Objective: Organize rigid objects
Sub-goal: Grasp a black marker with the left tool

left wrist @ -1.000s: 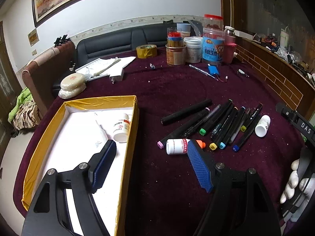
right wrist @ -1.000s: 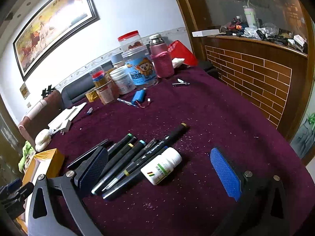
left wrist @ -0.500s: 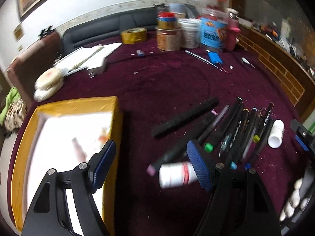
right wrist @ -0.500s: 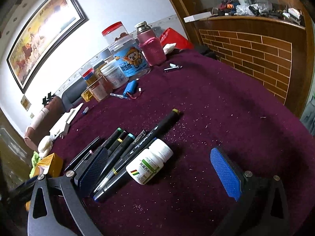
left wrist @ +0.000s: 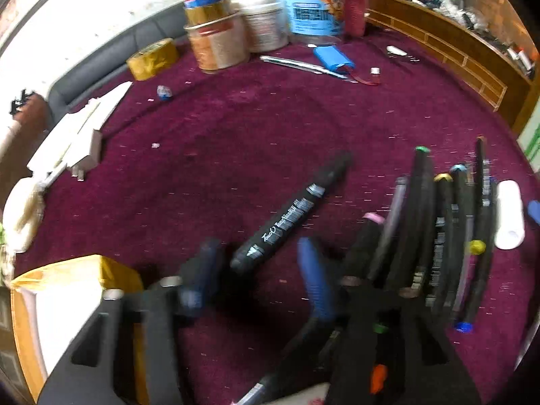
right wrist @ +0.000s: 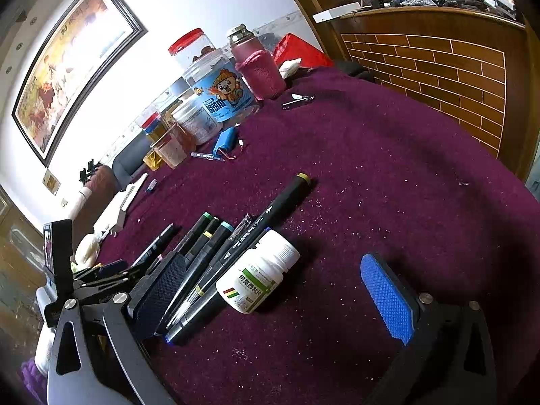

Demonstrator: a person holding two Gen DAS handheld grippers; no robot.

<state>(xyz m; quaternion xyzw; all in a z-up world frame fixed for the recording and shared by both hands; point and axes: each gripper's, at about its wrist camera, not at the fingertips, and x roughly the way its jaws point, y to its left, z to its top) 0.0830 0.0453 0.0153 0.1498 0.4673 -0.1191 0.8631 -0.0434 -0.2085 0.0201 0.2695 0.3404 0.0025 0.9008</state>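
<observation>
My left gripper (left wrist: 256, 276) hangs low over the purple cloth, blurred, and its jaws are closing. The near end of a lone black marker (left wrist: 290, 212) lies between the fingers (left wrist: 315, 283), with gaps still showing on both sides. A row of black markers (left wrist: 438, 229) lies to its right, and a white bottle (left wrist: 509, 216) beyond them. The gold-edged box (left wrist: 67, 276) sits at the lower left. My right gripper (right wrist: 275, 293) is open and straddles a white pill bottle (right wrist: 260, 276) with a green label, without touching it. The markers (right wrist: 209, 256) lie beside its left finger.
Jars and tubs (left wrist: 263, 23) stand at the back with a yellow tape roll (left wrist: 153, 57), a blue battery pack (left wrist: 332, 57) and white papers (left wrist: 77, 135). A pink-sleeved flask (right wrist: 256, 67) stands among them. A brick-faced ledge (right wrist: 438, 77) bounds the right side.
My left gripper swung right from over the box to the markers, sank lower, and its jaws narrowed. The right gripper dropped slightly closer to the pill bottle.
</observation>
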